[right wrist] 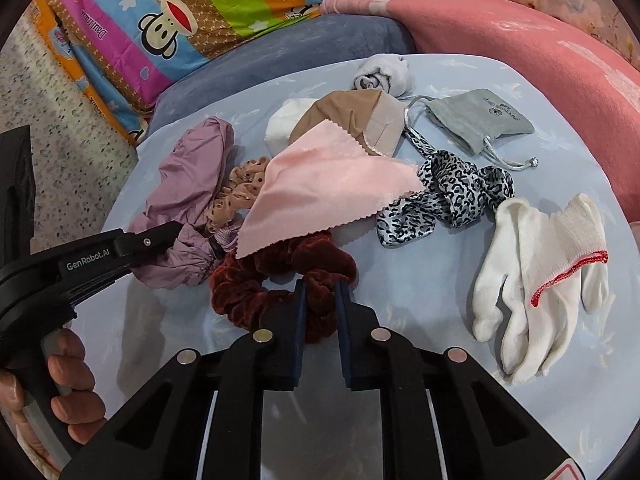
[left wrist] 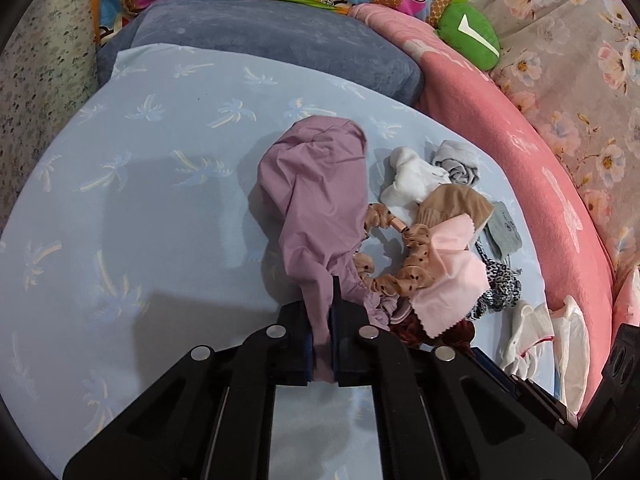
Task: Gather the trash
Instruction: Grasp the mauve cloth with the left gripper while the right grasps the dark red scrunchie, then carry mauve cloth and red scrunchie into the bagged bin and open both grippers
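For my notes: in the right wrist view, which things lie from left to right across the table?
Purple cloth bag → dark red scrunchie → leopard-print band → white gloves.

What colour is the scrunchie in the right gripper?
Dark red velvet scrunchie, pinched in the right gripper; clearest in the right wrist view.

The sleeve cover [right wrist: 180, 196] lies left of the right gripper [right wrist: 322, 284], the scrunchie [right wrist: 276, 280] between its fingers, the cloth [right wrist: 320, 188] just beyond, the gloves [right wrist: 536, 276] to its right.
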